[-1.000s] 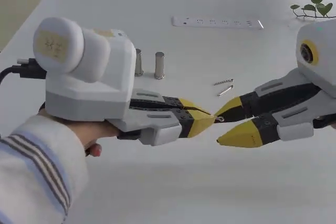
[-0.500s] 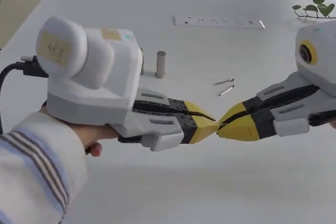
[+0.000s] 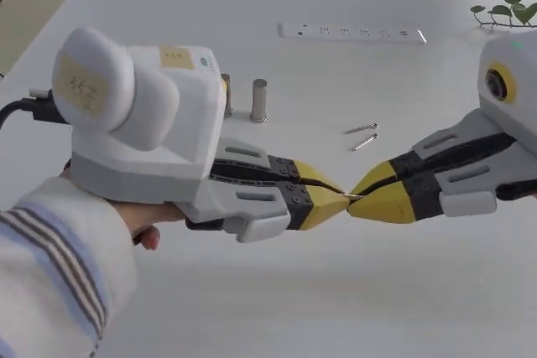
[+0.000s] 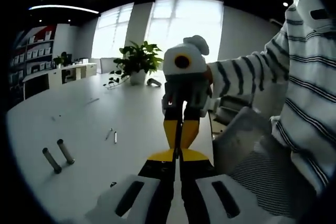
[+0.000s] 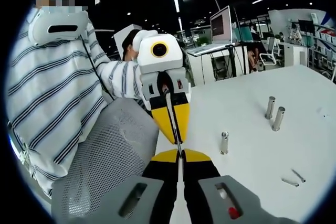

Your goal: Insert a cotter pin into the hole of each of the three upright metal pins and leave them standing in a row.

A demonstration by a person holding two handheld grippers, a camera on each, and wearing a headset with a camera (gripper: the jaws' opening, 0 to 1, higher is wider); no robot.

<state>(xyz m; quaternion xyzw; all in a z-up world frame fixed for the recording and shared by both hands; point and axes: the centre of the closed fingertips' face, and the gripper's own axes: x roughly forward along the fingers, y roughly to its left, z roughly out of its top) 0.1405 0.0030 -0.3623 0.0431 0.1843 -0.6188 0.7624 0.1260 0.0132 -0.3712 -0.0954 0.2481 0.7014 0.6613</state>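
Head view: left tongs [image 3: 340, 196] and right tongs [image 3: 354, 200] meet tip to tip above the white worktop [image 3: 268, 299]. Both pairs are pressed together, each pinching one end of a thin cotter pin [image 3: 350, 197]. The pin bridges the small gap between the yellow tips, clear of the worktop. A hand [image 3: 151, 220] in a striped sleeve [image 3: 50, 282] holds the left unit. Behind it one metal pin [image 3: 259, 101] stands upright. A second metal pin [image 3: 226, 95] stands just beside it, half hidden by the left housing. Two loose cotter pins [image 3: 359, 129] lie flat to the right, near each other. Power strip [image 3: 351, 34] at the far edge; plant [image 3: 508, 7] at far right.

Left gripper view: left tongs [image 4: 177, 155] closed, tips against the right tongs [image 4: 178, 142], also closed. Cotter pin too thin to pick out. A metal pin [image 4: 65, 151] and another [image 4: 51, 160] stand side by side on the worktop [image 4: 79, 108] at left. Loose cotter pins [image 4: 115, 137] lie beyond them.

Right gripper view: right tongs [image 5: 180, 156] closed, facing the closed left tongs [image 5: 177, 142]. Three metal pins stand upright: one nearer [image 5: 224, 142], and two close together farther off [image 5: 270, 107] [image 5: 278, 118]. Loose cotter pins [image 5: 289, 182] lie at lower right. Grey mesh chair [image 5: 100, 166] at left.
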